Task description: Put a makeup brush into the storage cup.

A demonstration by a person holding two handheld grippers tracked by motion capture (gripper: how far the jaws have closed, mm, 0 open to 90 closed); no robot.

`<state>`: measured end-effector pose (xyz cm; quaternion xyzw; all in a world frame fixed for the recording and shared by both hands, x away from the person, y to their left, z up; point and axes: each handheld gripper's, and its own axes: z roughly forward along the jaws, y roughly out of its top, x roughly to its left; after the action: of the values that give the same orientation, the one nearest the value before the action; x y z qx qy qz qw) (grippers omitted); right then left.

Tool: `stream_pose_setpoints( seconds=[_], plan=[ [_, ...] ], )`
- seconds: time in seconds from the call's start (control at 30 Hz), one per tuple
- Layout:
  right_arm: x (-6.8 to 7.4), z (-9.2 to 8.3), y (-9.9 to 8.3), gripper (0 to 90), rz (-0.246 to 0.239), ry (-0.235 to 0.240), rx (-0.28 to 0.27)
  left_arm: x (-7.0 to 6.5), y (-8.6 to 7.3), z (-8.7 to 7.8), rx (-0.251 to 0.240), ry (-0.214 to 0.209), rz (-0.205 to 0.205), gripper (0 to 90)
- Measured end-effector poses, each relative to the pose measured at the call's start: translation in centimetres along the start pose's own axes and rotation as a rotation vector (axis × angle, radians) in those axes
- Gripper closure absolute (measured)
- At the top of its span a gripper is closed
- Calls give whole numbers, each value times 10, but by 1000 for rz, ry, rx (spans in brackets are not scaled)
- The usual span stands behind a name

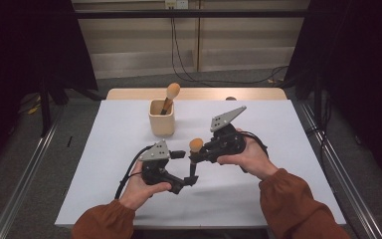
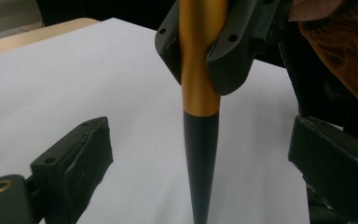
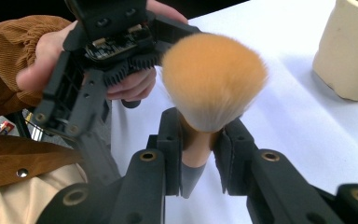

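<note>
Behind right hand-held gripper point(image 3: 196, 154): brush point(image 3: 213, 79) ferrule hidden.

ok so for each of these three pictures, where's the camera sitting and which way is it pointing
High view: above the person's side, looking forward and down at the table; both forearms, left gripper, right gripper.
Left gripper view: on the left gripper, facing the brush handle; open fingers.
Right gripper view: on the right gripper, facing the bristles and cup; its fingers clamp the brush.
All three share the brush.

Only the cup point(image 1: 161, 118) interrupts the open white table point(image 1: 278, 149).
</note>
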<state>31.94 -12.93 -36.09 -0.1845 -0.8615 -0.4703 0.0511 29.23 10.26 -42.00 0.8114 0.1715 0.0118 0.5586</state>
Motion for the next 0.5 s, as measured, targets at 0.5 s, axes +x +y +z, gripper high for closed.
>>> stream_pose_setpoints(
  seconds=[0.5],
  plan=[
    [0,2,-1,735,1,-4,-10,0,2,3,-9,-32,-46,413]
  ],
)
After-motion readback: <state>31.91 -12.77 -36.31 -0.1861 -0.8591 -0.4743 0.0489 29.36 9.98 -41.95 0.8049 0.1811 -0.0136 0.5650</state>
